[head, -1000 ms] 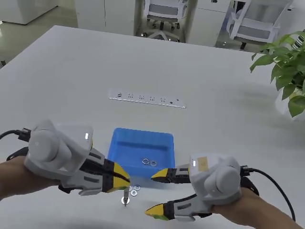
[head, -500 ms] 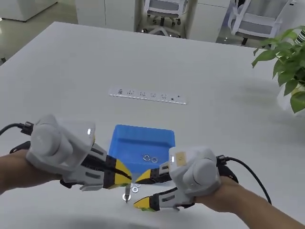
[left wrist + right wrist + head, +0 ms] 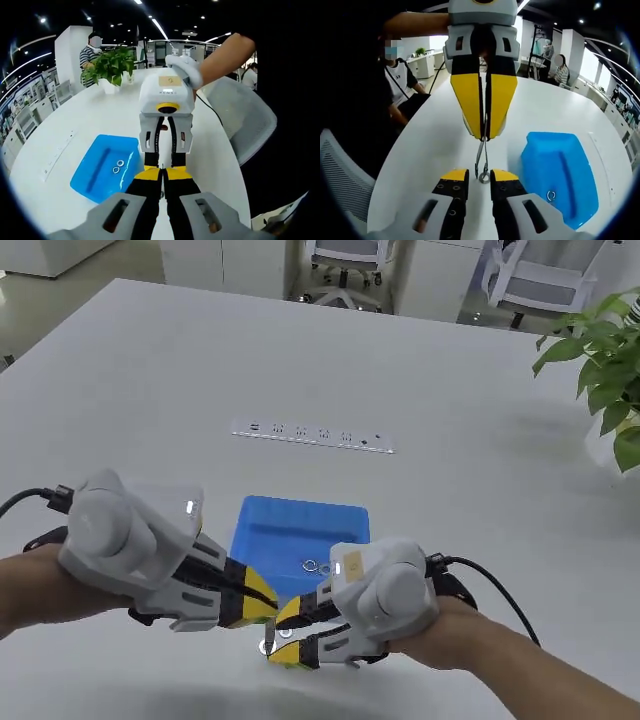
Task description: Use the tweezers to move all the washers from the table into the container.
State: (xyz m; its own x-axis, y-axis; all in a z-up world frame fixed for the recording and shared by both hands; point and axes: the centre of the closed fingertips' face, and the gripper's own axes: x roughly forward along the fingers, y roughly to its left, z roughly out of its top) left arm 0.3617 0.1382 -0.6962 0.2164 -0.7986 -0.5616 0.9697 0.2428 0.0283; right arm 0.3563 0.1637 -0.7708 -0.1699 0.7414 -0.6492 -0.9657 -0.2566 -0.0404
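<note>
A white table [image 3: 450, 440] stands in an open office, with chairs [image 3: 345, 260] at its far end, a plant [image 3: 610, 360] at the far right and a power strip [image 3: 310, 435] set flat across its middle. The blue container [image 3: 300, 520] sits on the near side of the strip, just beyond the two grippers.

Two washers [image 3: 116, 170] lie side by side in the container, so part of the job looks done. One more washer [image 3: 484, 176] rests on the table just near of the container, and it is the one being worked. Whether others remain on the table cannot be told, since the grippers cover that patch in the head view.

The left gripper [image 3: 262, 602] comes in from the left with its jaws closed flat on the tweezers [image 3: 482, 145]. The tweezers point down from the yellow tips, and their ends sit at the washer. Whether they grip it or only touch it is not clear.

The right gripper [image 3: 287, 633] faces it from the right. Its jaws stand a narrow way apart, one on each side of the tweezers' ends and the washer, holding nothing. It looks placed to pinch the tweezers shut.

What seems left is to close on this washer, carry it over the near wall of the container and drop it by the other two.
</note>
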